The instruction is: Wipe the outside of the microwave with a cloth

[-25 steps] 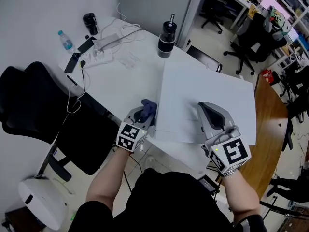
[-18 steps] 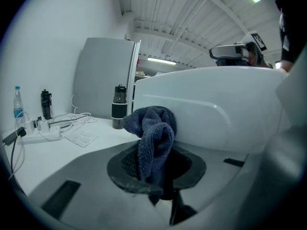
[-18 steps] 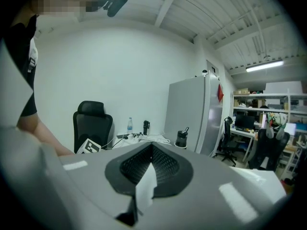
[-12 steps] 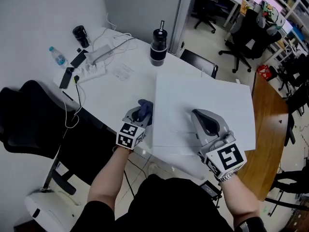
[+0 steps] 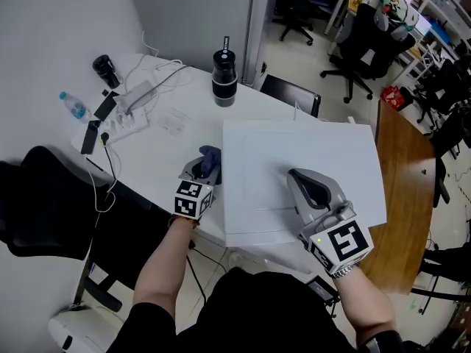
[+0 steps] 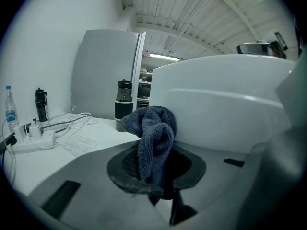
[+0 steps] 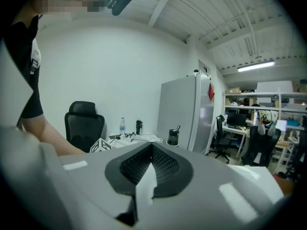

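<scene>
Head view: cloth is clamped in left gripper, held at microwave's left side, near desk's front edge. Right gripper is held over microwave's top, jaws closed, empty. Both forearms are stretched forward.

Big white box-shaped microwave shows only its top, sides hidden underneath. Dark blue terry cloth, its lower end buried in the left tongs. Black office chair at nine o'clock, cut by the edge.
</scene>
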